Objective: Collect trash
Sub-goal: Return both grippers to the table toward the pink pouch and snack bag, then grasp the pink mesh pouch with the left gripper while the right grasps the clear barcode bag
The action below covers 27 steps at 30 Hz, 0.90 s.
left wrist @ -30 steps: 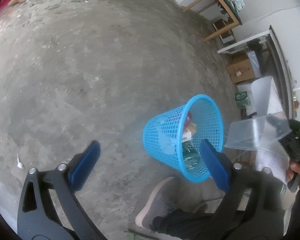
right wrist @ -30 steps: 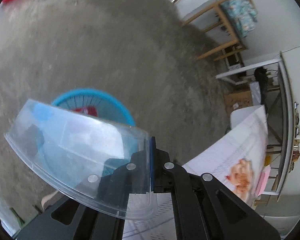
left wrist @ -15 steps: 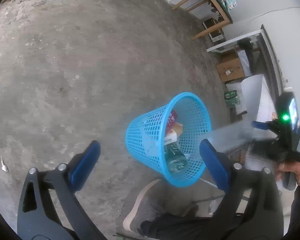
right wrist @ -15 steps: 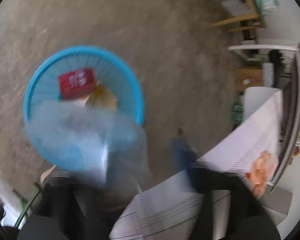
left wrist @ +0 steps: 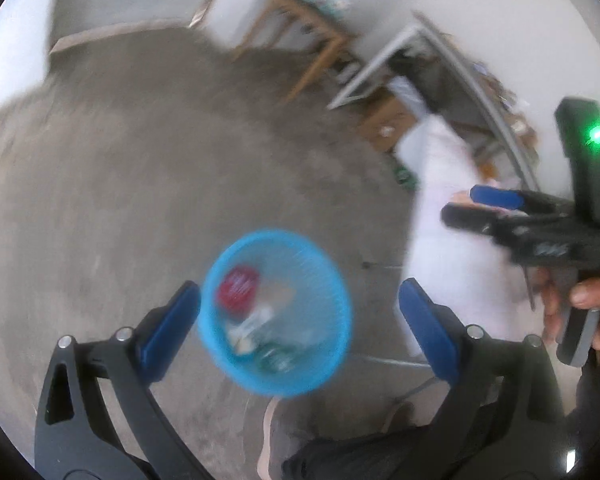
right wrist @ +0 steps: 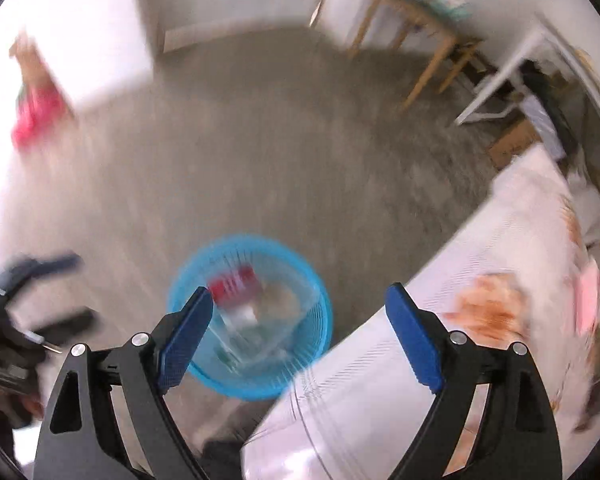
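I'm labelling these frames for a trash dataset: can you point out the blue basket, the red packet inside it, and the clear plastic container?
blue basket (left wrist: 332, 364): left wrist view, near rim.
red packet (left wrist: 238, 291): left wrist view, its face.
clear plastic container (right wrist: 278, 330): right wrist view, its blurred wall inside the basket.

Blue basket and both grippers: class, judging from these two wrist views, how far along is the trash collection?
Done: the blue basket on the floor already holds a clear plastic container, a red packet and other blurred litter. In hand: nothing; the left gripper and right gripper are both open and empty. Left: no loose trash is discernible in these blurred views.
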{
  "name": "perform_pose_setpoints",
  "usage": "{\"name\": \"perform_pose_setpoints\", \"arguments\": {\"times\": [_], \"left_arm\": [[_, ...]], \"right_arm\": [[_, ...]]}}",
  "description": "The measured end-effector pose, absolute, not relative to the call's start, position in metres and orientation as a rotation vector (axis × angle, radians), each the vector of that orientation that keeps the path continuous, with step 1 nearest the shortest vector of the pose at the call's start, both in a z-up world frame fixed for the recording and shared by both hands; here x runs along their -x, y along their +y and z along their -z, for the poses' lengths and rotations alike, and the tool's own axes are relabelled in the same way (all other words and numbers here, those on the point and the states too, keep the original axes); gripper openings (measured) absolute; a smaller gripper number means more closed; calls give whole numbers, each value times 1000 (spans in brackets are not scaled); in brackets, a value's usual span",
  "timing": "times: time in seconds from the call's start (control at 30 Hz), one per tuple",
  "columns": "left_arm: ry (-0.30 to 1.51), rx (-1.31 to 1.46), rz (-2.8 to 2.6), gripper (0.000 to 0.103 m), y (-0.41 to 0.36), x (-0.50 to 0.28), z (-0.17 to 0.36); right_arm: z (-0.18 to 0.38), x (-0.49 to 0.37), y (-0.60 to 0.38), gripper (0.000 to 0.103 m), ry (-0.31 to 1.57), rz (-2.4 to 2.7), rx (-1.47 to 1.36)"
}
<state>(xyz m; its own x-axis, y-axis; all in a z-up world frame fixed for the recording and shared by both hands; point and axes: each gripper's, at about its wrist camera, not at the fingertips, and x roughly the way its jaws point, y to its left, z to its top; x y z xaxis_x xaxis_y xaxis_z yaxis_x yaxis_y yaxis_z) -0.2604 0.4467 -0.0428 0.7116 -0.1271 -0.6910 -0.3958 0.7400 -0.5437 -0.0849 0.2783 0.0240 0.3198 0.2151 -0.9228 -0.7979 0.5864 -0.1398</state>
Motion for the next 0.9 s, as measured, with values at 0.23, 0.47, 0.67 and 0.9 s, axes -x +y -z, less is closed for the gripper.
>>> {"name": "perform_pose_setpoints", "arguments": {"times": [0.23,0.47,0.67,0.9], "left_arm": [[792,358,43,95,338,109,-77],[896,102,207,95,207,-63,-100],[988,-59,220,95,133,-174,-69],[1052,-119,245,95,95,-232,-32]], "right_arm": [[-123,8,116,92,901,-534,429],[-136,-121,-63,96,955,-265,254],[-117,-191,-118,97,1006,-208,158],[-90,-231,-145,97,1017,-169,59]]}}
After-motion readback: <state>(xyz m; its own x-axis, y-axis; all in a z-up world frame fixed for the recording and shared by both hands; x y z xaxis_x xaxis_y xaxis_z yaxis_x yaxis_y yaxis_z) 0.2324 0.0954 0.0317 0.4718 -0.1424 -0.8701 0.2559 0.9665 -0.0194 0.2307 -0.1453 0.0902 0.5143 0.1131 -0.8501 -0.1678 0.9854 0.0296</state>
